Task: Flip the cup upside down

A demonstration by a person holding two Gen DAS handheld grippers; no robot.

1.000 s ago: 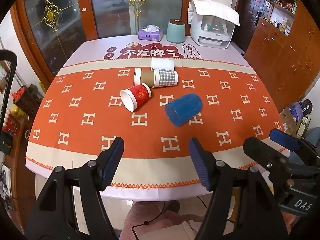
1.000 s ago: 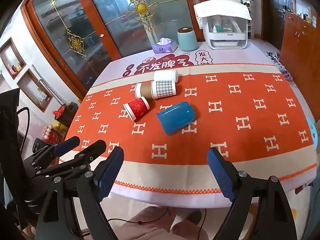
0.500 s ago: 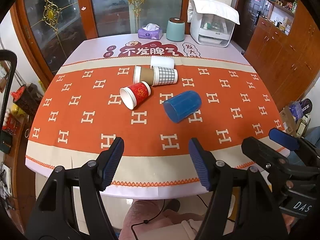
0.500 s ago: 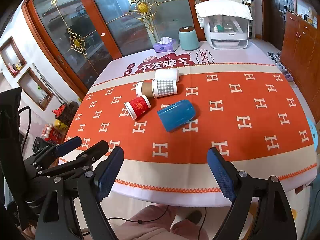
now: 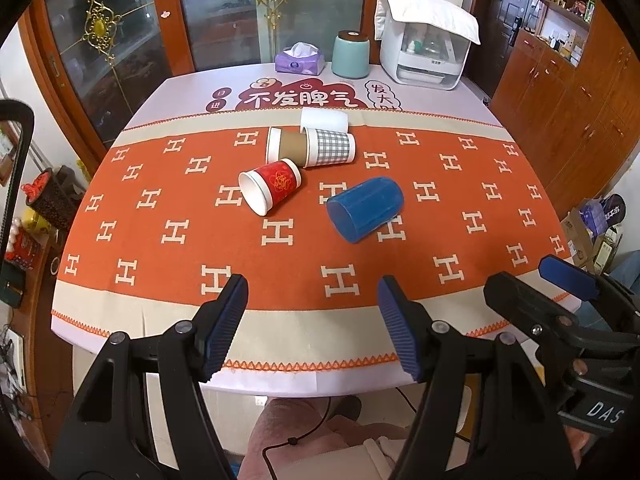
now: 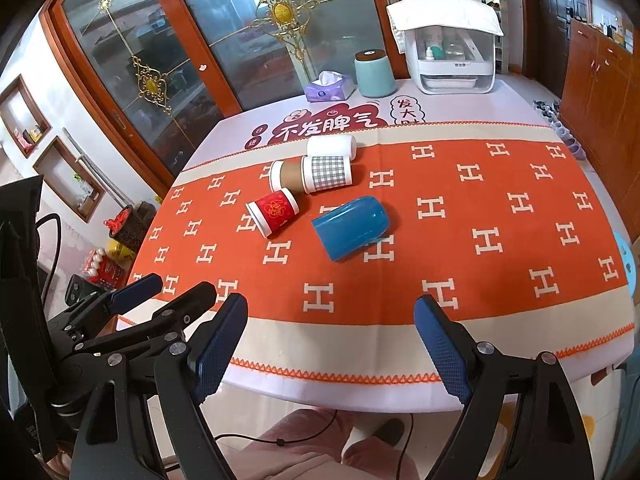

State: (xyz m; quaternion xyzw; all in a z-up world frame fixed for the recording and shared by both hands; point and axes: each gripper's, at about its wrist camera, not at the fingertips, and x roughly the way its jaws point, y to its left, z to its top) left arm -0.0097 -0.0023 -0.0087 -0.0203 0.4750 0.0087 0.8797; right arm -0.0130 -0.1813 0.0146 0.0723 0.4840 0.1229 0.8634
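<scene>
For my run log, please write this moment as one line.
phase: approach | left tool: open, empty | right tool: open, empty | blue cup: on its side, untouched | red cup: on its side

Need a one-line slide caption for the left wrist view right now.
Open left hand-held gripper at the table edge, facing five cups lying on their sides, blue cup nearest.
</scene>
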